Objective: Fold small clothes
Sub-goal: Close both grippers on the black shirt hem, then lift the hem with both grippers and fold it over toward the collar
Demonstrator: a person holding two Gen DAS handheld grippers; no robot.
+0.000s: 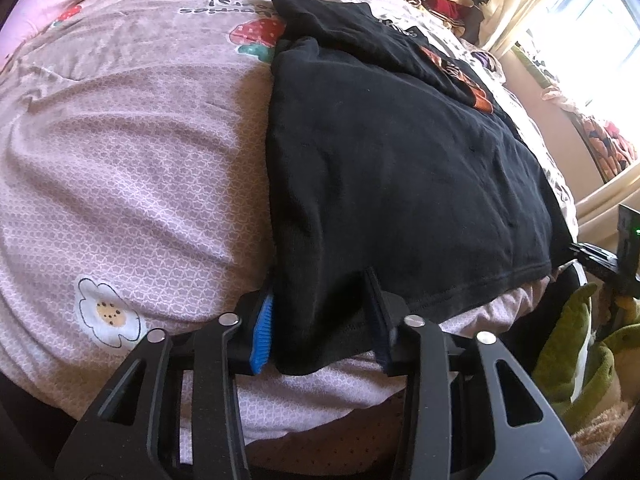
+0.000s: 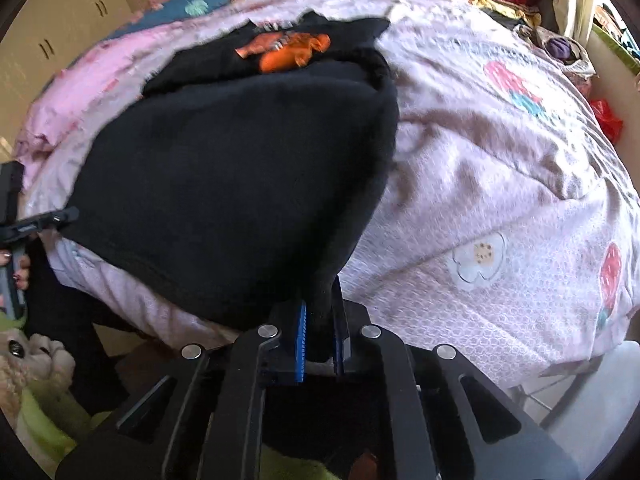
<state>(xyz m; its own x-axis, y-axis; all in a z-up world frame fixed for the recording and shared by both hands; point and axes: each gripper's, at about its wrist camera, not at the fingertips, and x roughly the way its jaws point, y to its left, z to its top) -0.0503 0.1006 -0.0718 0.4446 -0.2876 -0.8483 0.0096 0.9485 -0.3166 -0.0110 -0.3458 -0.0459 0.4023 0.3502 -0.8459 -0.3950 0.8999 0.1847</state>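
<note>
My right gripper (image 2: 320, 320) has its fingers clenched on one near corner of the black shirt (image 2: 240, 184). My left gripper (image 1: 320, 320) stands released, fingers straddling the other hem corner. The shirt lies folded on the bed's pink quilt (image 1: 120, 184).

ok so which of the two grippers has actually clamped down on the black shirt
The right gripper: its pads are pinched shut on a bunched corner of the black shirt. The left gripper only straddles the hem, jaws spread wide apart.
</note>
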